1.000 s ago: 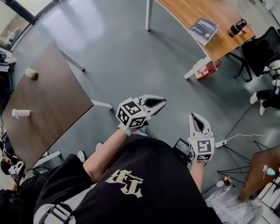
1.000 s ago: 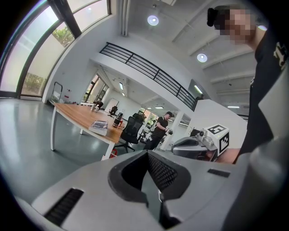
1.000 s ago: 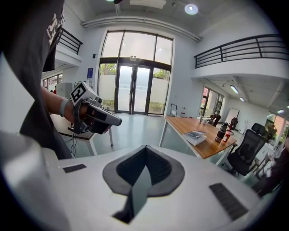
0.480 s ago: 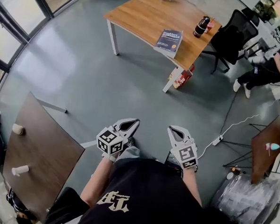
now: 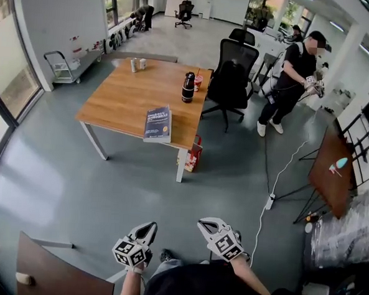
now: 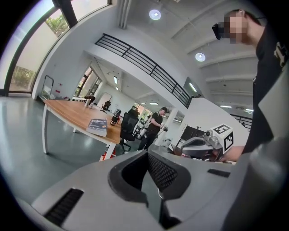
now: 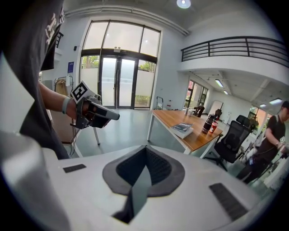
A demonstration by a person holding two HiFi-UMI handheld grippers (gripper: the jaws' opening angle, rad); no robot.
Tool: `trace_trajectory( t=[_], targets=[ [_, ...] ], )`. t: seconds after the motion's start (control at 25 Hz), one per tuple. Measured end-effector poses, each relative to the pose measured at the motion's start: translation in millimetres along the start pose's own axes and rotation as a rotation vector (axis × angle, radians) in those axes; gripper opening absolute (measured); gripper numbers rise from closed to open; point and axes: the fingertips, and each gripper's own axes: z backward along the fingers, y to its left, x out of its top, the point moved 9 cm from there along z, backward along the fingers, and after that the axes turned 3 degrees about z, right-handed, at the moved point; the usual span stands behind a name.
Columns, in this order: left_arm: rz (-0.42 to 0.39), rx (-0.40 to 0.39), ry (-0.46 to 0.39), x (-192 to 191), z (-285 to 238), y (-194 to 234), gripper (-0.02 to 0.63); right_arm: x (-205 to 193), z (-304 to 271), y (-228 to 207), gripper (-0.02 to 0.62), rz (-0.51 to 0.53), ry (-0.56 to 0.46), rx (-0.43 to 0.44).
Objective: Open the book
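Closed book (image 5: 157, 124) lay at table (image 5: 115, 102) edge, well apart; left gripper (image 5: 149, 227) and right gripper (image 5: 203, 225), jaws together, empty, held low, presumably pending approach.

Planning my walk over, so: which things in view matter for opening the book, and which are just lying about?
For the job:
book, closed on the wooden table
left gripper, shut, empty
right gripper, shut, empty

Lying about:
black bottle
office chair
red bag by the table leg
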Motion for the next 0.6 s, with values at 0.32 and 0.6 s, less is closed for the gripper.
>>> trace_trajectory(
  t=[0.32, 0.6],
  targets=[
    [0.002, -0.063, 0.025, 2.6, -9.7, 12.0, 0.005, -2.0, -5.0, 1.4, -0.014, -0.044, 0.004, -0.049],
    [0.01, -0.056, 0.036, -7.5, -5.0, 17.4, 0.005, 2.7, -20.5, 14.3, -0.014, 0.024, 0.02, -0.012]
  ],
)
